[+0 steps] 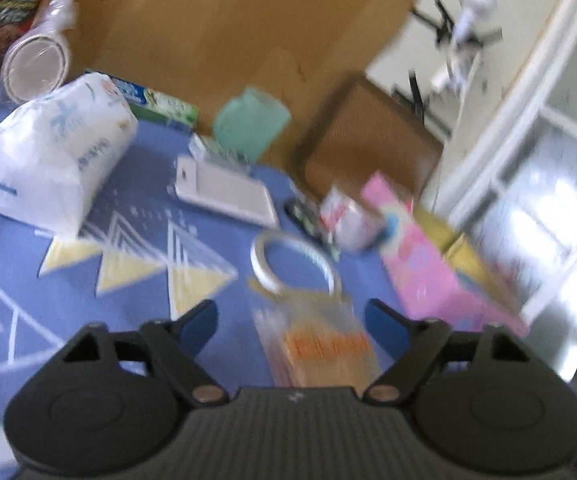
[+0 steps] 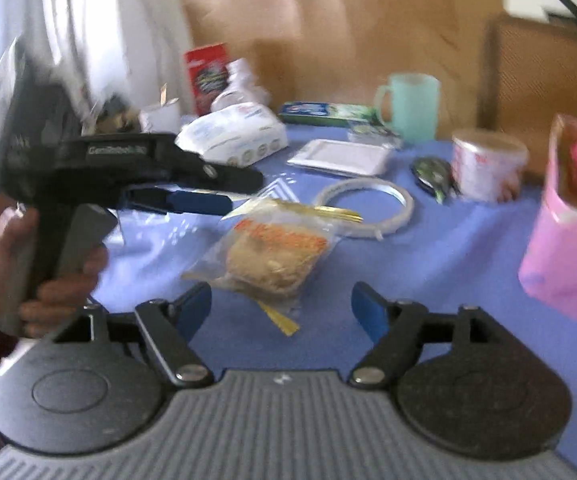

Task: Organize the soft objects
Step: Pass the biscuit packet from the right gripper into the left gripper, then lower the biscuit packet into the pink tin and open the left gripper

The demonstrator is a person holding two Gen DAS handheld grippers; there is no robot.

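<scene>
The right gripper [image 2: 281, 307] sits low at six o'clock of its own view, blue-padded jaws spread wide and empty, tilted downward. The left gripper [image 2: 224, 196] shows at nine o'clock of that view, seen side-on and pointing toward three o'clock, gripped at its handle by the person's left hand [image 2: 44, 276]. Its jaws stand apart with nothing pressed between them.
</scene>
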